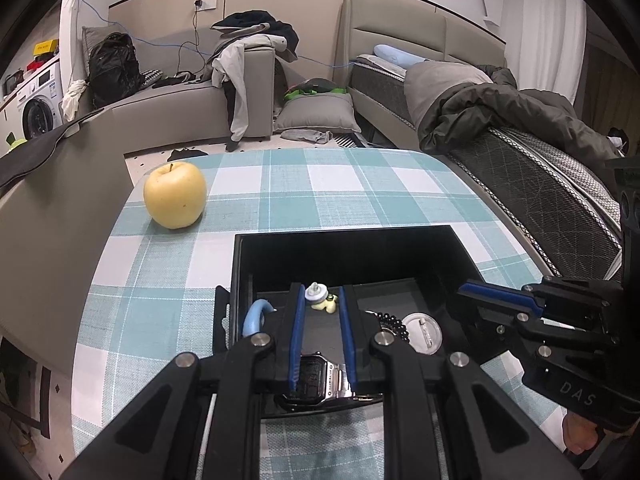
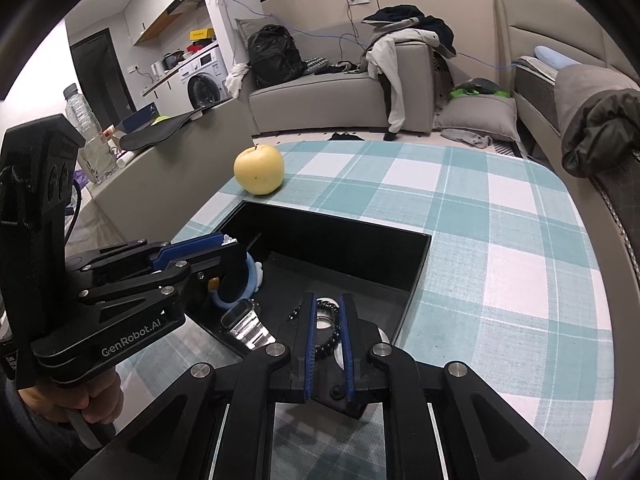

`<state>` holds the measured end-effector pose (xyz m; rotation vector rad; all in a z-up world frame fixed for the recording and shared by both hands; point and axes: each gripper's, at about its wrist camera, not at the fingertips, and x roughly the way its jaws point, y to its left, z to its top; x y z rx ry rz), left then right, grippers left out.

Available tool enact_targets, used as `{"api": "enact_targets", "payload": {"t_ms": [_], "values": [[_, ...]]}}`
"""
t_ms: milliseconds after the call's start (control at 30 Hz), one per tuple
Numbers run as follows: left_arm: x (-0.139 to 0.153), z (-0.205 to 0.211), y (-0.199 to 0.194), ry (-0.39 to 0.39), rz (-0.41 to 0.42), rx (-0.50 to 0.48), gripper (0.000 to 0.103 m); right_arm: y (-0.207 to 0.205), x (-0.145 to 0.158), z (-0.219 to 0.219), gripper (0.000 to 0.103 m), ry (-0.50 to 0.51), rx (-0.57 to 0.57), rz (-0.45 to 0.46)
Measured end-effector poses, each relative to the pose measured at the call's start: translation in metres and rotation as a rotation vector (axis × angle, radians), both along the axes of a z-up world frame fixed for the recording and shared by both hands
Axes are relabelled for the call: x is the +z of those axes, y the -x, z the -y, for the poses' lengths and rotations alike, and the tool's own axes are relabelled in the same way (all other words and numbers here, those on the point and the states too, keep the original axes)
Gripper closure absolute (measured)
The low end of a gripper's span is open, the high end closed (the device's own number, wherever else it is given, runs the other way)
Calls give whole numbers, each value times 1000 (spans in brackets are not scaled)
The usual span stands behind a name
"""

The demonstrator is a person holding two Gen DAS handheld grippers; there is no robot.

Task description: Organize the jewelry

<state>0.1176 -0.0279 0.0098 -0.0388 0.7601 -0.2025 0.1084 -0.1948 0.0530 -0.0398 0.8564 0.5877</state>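
Note:
A black tray (image 1: 340, 232) lies on the checked tablecloth and holds a silver watch (image 1: 316, 376), a black bead bracelet (image 1: 390, 320), a round silver badge (image 1: 422, 334) and a pale blue ring (image 1: 254, 316). My left gripper (image 1: 320, 289) hangs over the tray's left part, shut on a small white-and-yellow charm (image 1: 318, 296) at its tips. My right gripper (image 2: 327, 298) hovers over the right part, its jaws a narrow gap apart. The bracelet (image 2: 326, 346) shows through that gap, lying loose on the tray floor. Neither pad presses on it.
A yellow apple (image 1: 175, 194) stands on the cloth beyond the tray's far left corner. The table's rounded edge runs close behind it. A bed (image 1: 520, 184) borders the right side, a grey sofa (image 2: 340, 92) stands farther back. A hand (image 2: 92, 404) grips the left tool.

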Motion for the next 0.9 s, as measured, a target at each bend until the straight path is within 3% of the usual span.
{"api": "enact_targets", "payload": {"t_ms": [233,400,600,833,900], "values": [[0,2,-1,0,1,-9,90,2,7,5,90,-11,-14,24],[1,5,0,-9,10,-15,88,2,8,10,82,-16,-23,32],[6,3,7,9,32,-15,57,7,14,15,58,-37,-24,50],[12,-6,20,31,58,19,9,18,23,23,18,-64,-44,86],[12,-10,26,32,70,36,2,22,25,24,4,-68,-52,97]]}}
